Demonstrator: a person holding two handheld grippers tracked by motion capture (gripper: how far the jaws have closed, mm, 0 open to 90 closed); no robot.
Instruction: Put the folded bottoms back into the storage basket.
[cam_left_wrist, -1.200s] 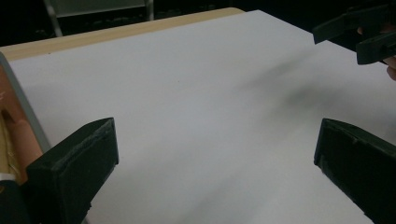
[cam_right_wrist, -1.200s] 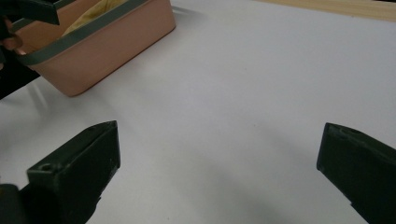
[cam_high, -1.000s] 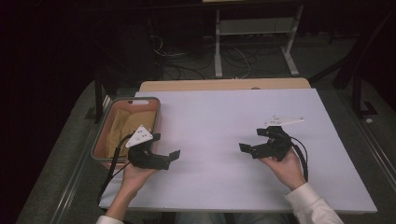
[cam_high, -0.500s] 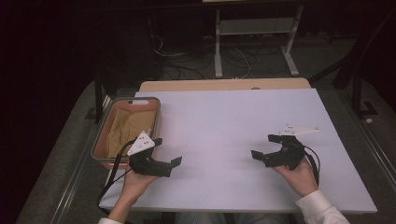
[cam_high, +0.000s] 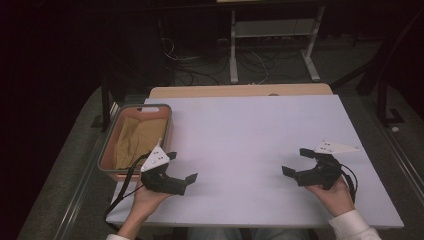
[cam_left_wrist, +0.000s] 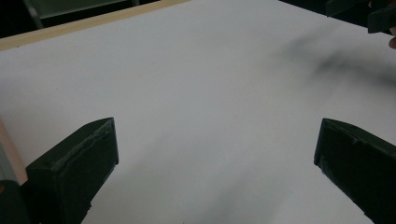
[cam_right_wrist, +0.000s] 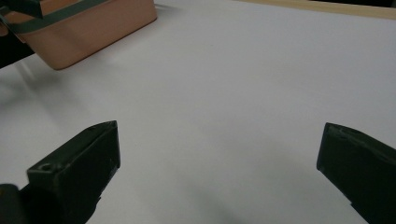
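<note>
Resting low over the white table (cam_high: 250, 145), both grippers gape wide with nothing between their jaws — bare tabletop shows in each gripper view. The left gripper (cam_high: 181, 169) sits just beside the orange bin (cam_high: 111, 150), its jaws pointing away from it toward the table's middle. The right gripper (cam_high: 296, 162) lies well apart from that bin, across the table.

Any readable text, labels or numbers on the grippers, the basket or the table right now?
None can be read. The left gripper, right gripper, basket and white table show no legible lettering. The small dots on each gripper's grey plate are marks, not characters.
</note>
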